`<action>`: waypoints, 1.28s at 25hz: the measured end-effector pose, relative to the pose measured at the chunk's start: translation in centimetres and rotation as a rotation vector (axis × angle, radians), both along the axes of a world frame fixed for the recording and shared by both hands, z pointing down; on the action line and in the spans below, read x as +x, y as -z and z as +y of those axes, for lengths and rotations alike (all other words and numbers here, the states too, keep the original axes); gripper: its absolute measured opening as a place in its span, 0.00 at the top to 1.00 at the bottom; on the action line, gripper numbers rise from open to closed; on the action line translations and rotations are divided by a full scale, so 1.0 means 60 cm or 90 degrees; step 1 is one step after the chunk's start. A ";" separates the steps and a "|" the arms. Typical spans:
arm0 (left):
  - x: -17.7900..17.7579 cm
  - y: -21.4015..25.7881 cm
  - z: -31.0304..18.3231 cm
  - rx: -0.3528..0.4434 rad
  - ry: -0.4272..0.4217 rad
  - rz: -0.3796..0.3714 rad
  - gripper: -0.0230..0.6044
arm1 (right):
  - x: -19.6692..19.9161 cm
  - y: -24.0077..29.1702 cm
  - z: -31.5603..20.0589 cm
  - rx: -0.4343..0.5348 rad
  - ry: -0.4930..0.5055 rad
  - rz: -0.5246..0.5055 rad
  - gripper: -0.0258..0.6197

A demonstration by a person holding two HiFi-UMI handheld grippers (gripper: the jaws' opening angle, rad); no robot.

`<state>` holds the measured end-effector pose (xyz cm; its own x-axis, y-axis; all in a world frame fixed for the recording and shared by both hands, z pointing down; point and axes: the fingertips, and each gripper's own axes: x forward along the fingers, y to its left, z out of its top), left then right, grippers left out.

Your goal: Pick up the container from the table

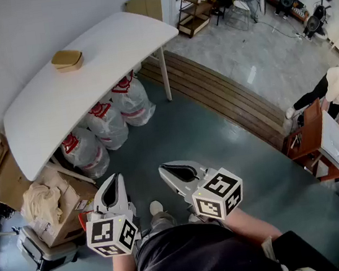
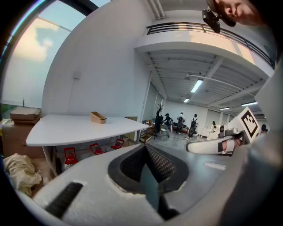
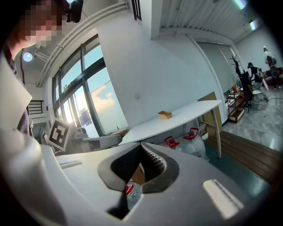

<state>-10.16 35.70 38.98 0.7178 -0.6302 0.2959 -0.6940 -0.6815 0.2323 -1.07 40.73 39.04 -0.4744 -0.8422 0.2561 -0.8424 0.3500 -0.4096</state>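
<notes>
We see a white table [image 1: 85,68] by a white wall [image 1: 16,22], a teal floor [image 1: 221,149], a wooden step [image 1: 219,90] and tall windows [image 3: 95,97].

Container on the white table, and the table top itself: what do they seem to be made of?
The container looks like tan paperboard or moulded fibre with a matte finish. It is a flat brown colour with no shine, though thin wood cannot be ruled out. The table top looks like white laminate or painted board, smooth and satin, going by its even colour and thin edge.

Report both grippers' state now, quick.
Left grey two-jaw gripper: closed, jaws together, holding nothing.
Right grey two-jaw gripper: closed, jaws together, holding nothing.
</notes>
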 end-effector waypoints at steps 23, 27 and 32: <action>-0.006 -0.028 -0.064 -0.026 -0.028 -0.007 0.97 | -0.021 -0.014 -0.082 -0.014 0.000 -0.012 0.96; -0.022 -0.036 -0.102 -0.029 -0.037 -0.010 0.97 | -0.042 -0.020 -0.133 -0.019 0.007 -0.006 0.96; -0.043 -0.045 -0.145 -0.029 -0.052 -0.023 0.97 | -0.074 -0.031 -0.191 -0.024 0.013 -0.021 0.96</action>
